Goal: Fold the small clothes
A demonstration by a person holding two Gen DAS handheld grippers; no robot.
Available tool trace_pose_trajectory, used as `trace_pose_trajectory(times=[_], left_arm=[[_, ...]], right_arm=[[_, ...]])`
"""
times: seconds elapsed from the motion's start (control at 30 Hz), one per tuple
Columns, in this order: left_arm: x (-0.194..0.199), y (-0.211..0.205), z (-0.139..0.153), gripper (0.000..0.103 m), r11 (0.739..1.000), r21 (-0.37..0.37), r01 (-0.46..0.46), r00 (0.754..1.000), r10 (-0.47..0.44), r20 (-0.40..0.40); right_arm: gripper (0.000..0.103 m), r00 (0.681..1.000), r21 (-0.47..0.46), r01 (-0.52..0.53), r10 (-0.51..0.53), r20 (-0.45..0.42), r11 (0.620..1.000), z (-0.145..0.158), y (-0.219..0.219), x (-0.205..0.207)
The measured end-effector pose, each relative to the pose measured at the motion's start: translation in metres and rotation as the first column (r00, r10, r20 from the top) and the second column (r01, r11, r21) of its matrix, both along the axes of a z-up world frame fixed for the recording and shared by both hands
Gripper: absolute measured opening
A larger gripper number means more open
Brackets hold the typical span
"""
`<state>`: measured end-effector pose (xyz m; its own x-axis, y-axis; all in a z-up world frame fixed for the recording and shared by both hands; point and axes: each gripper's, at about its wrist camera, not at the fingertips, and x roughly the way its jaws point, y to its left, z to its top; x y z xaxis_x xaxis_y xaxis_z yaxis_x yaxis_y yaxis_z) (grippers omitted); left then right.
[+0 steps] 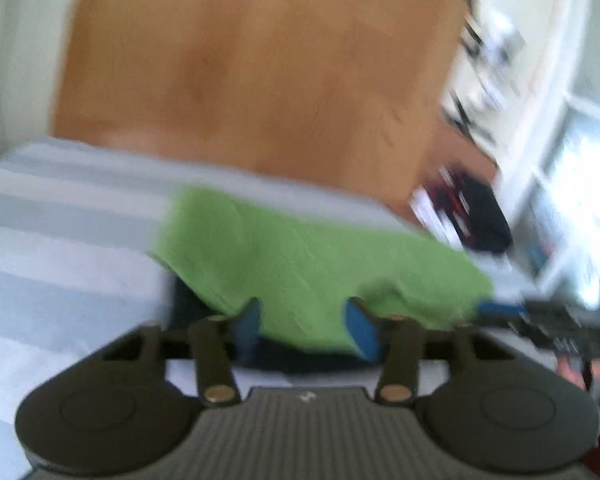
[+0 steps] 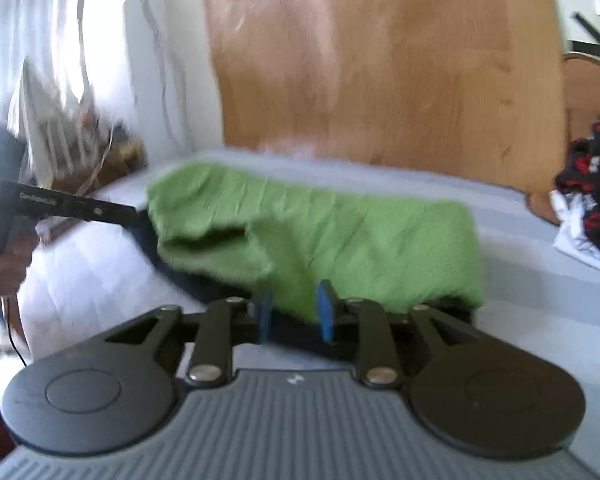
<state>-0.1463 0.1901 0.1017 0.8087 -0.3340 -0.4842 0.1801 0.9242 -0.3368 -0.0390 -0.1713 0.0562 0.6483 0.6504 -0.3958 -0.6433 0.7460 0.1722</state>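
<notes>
Left wrist view: left gripper (image 1: 306,326) spread, blue pads either side of the near edge of the green garment (image 1: 300,252), not pressing it, cloth running on toward 12 o'clock over the striped bed (image 1: 60,248), right gripper (image 1: 500,310) at 3 o'clock. Right wrist view: right gripper (image 2: 296,312) parted, garment (image 2: 360,232) edge between the pads, left gripper (image 2: 76,204) at 9 o'clock
</notes>
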Motion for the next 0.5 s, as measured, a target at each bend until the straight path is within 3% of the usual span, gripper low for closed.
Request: trace_pose_trajectory(times=[0.1, 0.2, 0.27, 0.33, 0.4, 0.5], left_arm=[[0.022, 0.028, 0.006, 0.055, 0.989, -0.058, -0.137, 0.99, 0.134, -0.05], [0.051, 0.043, -0.008, 0.046, 0.964, -0.132, -0.229, 0.965, 0.208, -0.157], [0.063, 0.041, -0.016, 0.01, 0.961, -0.136, -0.242, 0.959, 0.215, -0.185], [0.067, 0.034, -0.022, 0.009, 0.963, -0.072, -0.258, 0.949, 0.239, -0.204], [0.061, 0.035, -0.026, 0.009, 0.966, -0.022, -0.257, 0.948, 0.247, -0.201], [0.057, 0.046, -0.031, 0.01, 0.966, -0.044, -0.254, 0.948, 0.239, -0.212]], right_arm=[[0.032, 0.998, 0.092, 0.045, -0.042, -0.038, 0.995, 0.004, 0.004, 0.014], [0.031, 0.998, 0.126, 0.037, -0.029, -0.063, 0.991, -0.003, 0.029, 0.028], [0.029, 0.994, 0.113, 0.021, -0.009, -0.11, 0.993, -0.012, 0.043, 0.036], [0.028, 0.983, 0.03, -0.009, 0.015, -0.182, 0.999, -0.028, 0.057, 0.037], [0.028, 0.99, 0.01, -0.028, 0.029, -0.135, 1.0, -0.035, 0.057, 0.025], [0.027, 0.984, 0.058, -0.021, 0.031, -0.177, 0.998, -0.034, 0.044, 0.021]])
